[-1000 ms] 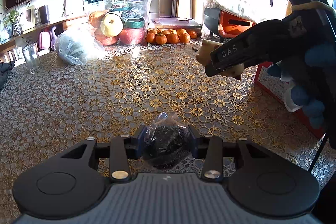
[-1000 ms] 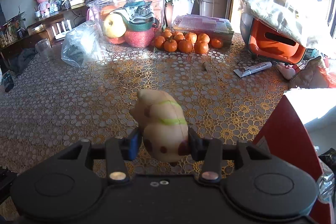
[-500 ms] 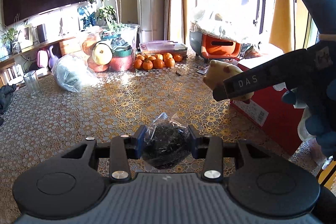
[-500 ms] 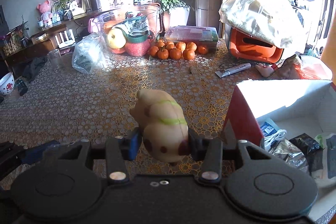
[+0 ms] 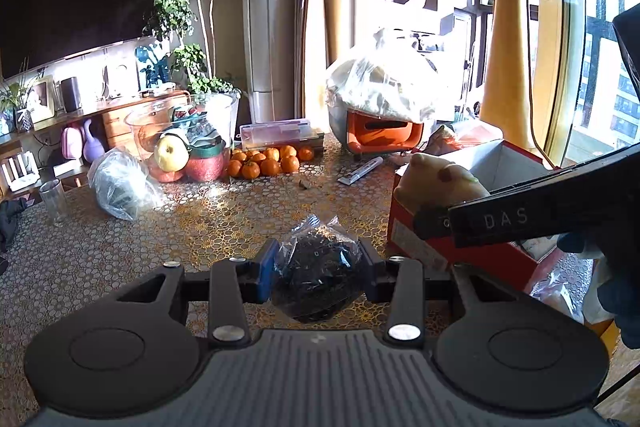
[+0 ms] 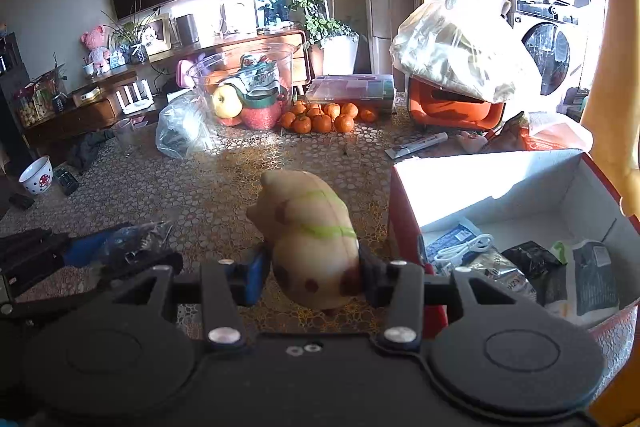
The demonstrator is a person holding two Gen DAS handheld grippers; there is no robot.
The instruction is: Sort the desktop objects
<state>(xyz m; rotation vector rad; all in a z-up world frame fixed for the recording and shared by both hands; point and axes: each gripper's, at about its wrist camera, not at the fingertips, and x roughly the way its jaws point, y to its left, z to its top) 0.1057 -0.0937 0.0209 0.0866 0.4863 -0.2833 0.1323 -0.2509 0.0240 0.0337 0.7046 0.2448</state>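
Your left gripper (image 5: 318, 273) has its fingers clamped on a small clear bag of dark bits (image 5: 319, 267), which you hold above the patterned tabletop (image 5: 160, 223) with its knotted top sticking up between the blue pads. Your right gripper (image 6: 310, 273) has its fingers closed on a cream toy animal with brown spots (image 6: 310, 239) and a thin green band across its back, also lifted off the tabletop.

In the left wrist view the toy sits just in front of the near corner of the red box (image 5: 460, 251), with your right gripper reaching in from the right. In the right wrist view the red box (image 6: 404, 211) stands open just to the right of the toy; inside it lie a white cable (image 6: 464, 247), dark foil packets (image 6: 528, 255) and a grey pouch (image 6: 592, 279). The bag in your left gripper shows at the left edge of that view.

Further back on the tabletop, well apart from both grippers, are a cluster of tangerines (image 6: 324, 119), a clear tub of fruit (image 6: 244, 95), a crumpled plastic bag (image 6: 180, 131) and an orange appliance (image 6: 452, 107) under a plastic cover.
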